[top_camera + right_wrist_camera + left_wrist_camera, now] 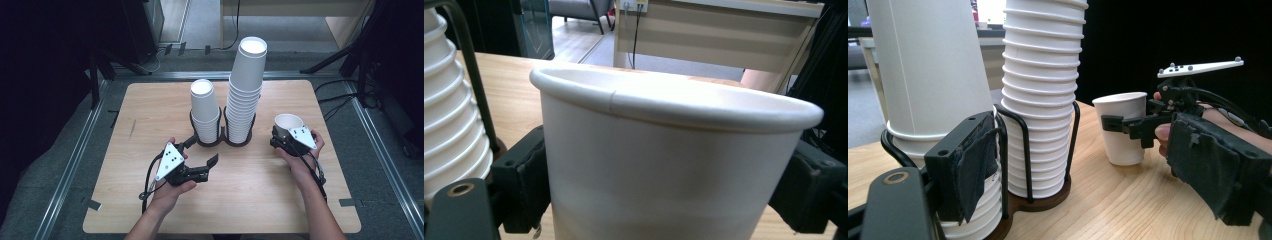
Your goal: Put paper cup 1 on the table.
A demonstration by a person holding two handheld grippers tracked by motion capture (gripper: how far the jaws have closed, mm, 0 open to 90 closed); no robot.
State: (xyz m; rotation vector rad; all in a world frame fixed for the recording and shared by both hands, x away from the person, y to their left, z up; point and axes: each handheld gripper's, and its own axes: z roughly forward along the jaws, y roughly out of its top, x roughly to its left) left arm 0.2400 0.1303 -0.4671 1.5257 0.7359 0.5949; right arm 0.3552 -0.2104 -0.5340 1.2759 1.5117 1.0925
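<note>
My right gripper (pixel 286 136) has its jaws around a single paper cup (pixel 288 124), one on each side of the wall below the rim. In the right gripper view the cup (pixel 664 165) fills the space between them, and its wall looks round and uncrushed. Whether the pads are pressing or only lying against the paper I cannot tell. The cup stands upright on the bench (pixel 250 200), to the right of the wire holder (pixel 220 135) and well clear of it.

My left gripper (pixel 202 165) hangs with its jaws partly apart and nothing between them, just in front of the holder's left ring, beside the short stack (pixel 204 112).

The risks I see: paper is light and slick, so if I lift with too loose a hold the cup may slip or tip; squeeze too hard and the wall buckles. The tall stack (pixel 246 90) leans a little, and a careless swing of the cup toward it could knock it over. My left jaws sit near the holder, and a nudge there could shift both stacks.
</note>
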